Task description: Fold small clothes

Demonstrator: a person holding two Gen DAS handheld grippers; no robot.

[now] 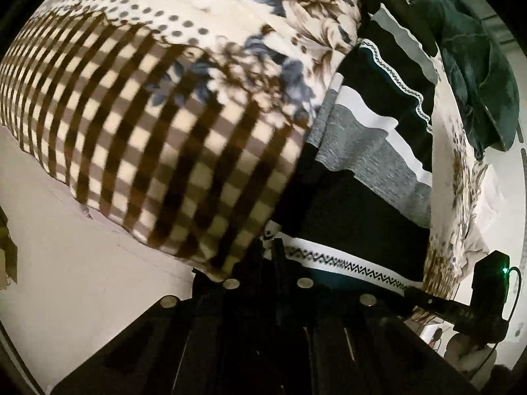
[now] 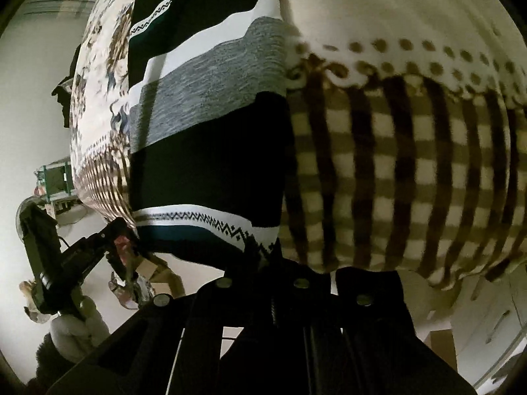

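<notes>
Evidently the striped garment (image 1: 369, 177) lies flat on the patterned blanket (image 1: 138, 151) that covers the working surface, with its bands of black, grey and white running crosswise between the two grippers and its long axis stretching away from both cameras toward the far edge of the bed. The near hem (image 2: 210, 222), marked by a white band with a zigzag trim, is the edge closest to both tools.

The left gripper (image 1: 271, 247) has its jaws closed at the left-hand corner of that hem; the trim band disappears between the fingers there, so it is judged to be pinching the cloth. The right gripper (image 2: 263, 250) is likewise closed at the opposite corner of the same hem, where the zigzag band meets its fingers. Each corner is therefore held by the hand on its own side, and neither hand is nearer the garment than the other.

The relation governing the coming move is this: the rest of the garment lies forward of both grippers, along the direction they point. A fold would call for carrying the hem forward over the body, both hands level.

A dark green cloth (image 1: 477, 75) lies well apart at the far end.
</notes>
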